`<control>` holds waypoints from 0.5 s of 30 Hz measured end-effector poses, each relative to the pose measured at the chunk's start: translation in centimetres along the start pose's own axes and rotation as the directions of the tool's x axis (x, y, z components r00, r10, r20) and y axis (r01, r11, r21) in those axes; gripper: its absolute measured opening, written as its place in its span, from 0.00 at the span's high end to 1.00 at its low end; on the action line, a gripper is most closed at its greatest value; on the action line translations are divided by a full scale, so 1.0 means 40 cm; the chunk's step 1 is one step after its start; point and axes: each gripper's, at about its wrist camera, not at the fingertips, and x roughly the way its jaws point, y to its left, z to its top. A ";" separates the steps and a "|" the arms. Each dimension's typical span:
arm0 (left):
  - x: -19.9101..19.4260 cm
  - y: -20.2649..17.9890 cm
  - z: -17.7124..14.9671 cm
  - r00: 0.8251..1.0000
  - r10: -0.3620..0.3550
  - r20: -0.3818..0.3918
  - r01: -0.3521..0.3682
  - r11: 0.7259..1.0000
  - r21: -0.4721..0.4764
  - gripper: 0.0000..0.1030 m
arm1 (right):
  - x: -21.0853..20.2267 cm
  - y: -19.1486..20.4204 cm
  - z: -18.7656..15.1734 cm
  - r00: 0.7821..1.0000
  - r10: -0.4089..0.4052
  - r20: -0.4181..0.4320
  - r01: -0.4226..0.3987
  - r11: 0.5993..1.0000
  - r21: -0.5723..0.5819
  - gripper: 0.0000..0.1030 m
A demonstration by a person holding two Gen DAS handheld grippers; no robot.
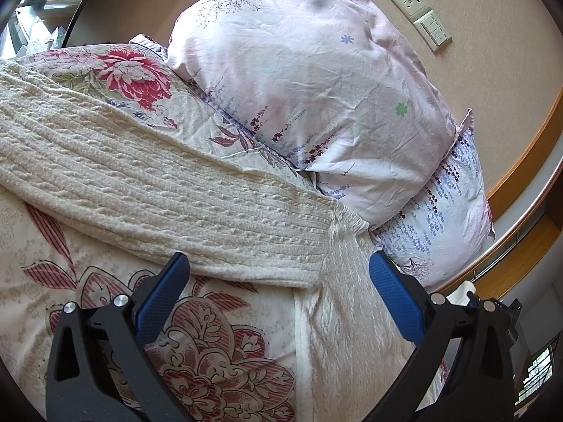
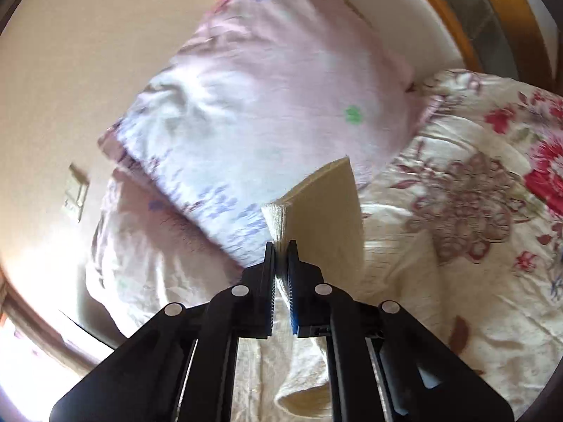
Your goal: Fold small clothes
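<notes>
Where the cream, ribbed knit garment (image 1: 147,190) lies across the bed's floral quilt (image 1: 197,344), its long textured panel runs from the left side of the bed toward the pillows, and a smoother, finer-ribbed band of it turns down toward the near edge between the fingers of the left tongs (image 1: 278,270). Those tongs are spread wide above the cloth, their blue pads on either side of the band and not pressing it. In the right wrist view the right tongs (image 2: 281,246) are pressed together on a lifted fold of the same cream fabric (image 2: 316,211), which stands up in a stiff, pale wedge in front of the pink-and-white flowered pillows (image 2: 267,81). The picture there is blurred, so the knit's texture is hard to read.
</notes>
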 end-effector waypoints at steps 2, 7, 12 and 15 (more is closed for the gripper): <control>0.000 0.000 0.000 1.000 0.000 0.000 0.000 1.000 0.000 0.02 | 0.037 0.077 -0.033 0.998 0.054 -0.037 -0.056 0.996 -0.064 0.93; 0.000 0.000 0.000 1.000 0.000 0.000 0.000 1.000 0.000 0.02 | 0.176 0.226 -0.163 0.974 0.121 -0.193 -0.152 0.976 -0.156 0.93; 0.000 0.000 0.000 1.000 0.000 0.000 0.000 1.000 0.000 0.02 | 0.308 0.301 -0.322 0.930 0.084 -0.358 -0.168 0.963 -0.209 0.93; 0.000 0.000 0.000 1.000 0.000 0.000 0.000 1.000 0.000 0.02 | 0.363 0.321 -0.394 0.902 0.034 -0.429 -0.151 0.959 -0.241 0.93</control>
